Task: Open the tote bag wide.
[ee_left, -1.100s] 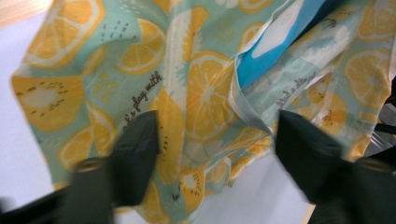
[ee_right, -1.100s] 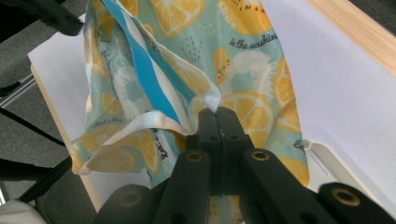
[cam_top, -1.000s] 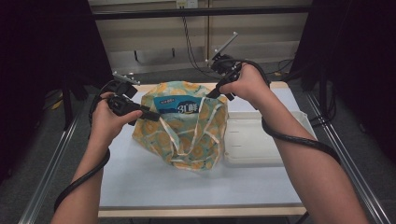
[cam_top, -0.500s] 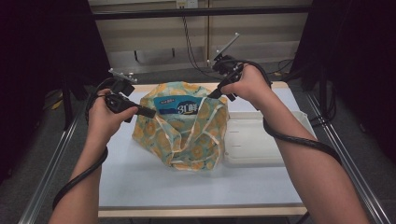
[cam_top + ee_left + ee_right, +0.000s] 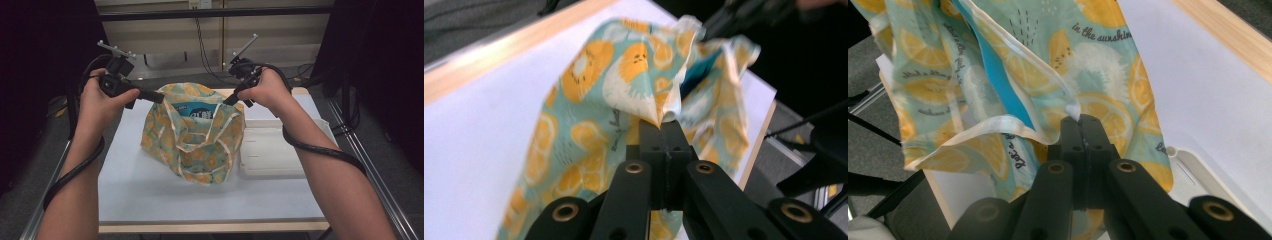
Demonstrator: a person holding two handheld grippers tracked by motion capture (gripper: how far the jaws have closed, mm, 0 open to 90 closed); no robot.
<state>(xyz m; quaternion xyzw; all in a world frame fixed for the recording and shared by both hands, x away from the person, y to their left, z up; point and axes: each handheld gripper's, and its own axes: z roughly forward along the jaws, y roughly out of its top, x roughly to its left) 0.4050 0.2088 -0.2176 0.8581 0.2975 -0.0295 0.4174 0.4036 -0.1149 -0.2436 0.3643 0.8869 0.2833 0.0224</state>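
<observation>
On the table (image 5: 150, 200), white top with a wood front edge, near part bare. Forearms come in from the bottom of the high view, one each side, a black cable looping around each.

Mid-table: fabric bag (image 5: 192, 135), teal with an orange-slice print and cream trim, standing up and pulled open at the mouth. Lower part rests on the table top, upper rim is held off it. Bag's right side sits just beside or touching the white tray (image 5: 280, 150), which lies flat on the right of the table.

Inside the bag mouth: blue package (image 5: 200, 111) with white print, only its upper part visible.

Left gripper (image 5: 159, 97): jaws clamped together on the bag's left rim; left gripper view shows a pinch of fabric bunched at the tips (image 5: 667, 122). Jaws have just been closing, with fabric between them.

Right gripper (image 5: 229, 100): jaws closed tight on the bag's right rim, cream hem caught at the tips (image 5: 1079, 120) in the right gripper view. Script print "in the sunshine" readable on the cloth.

Beyond the table: grey panel wall, hanging cables, dark on both sides.
</observation>
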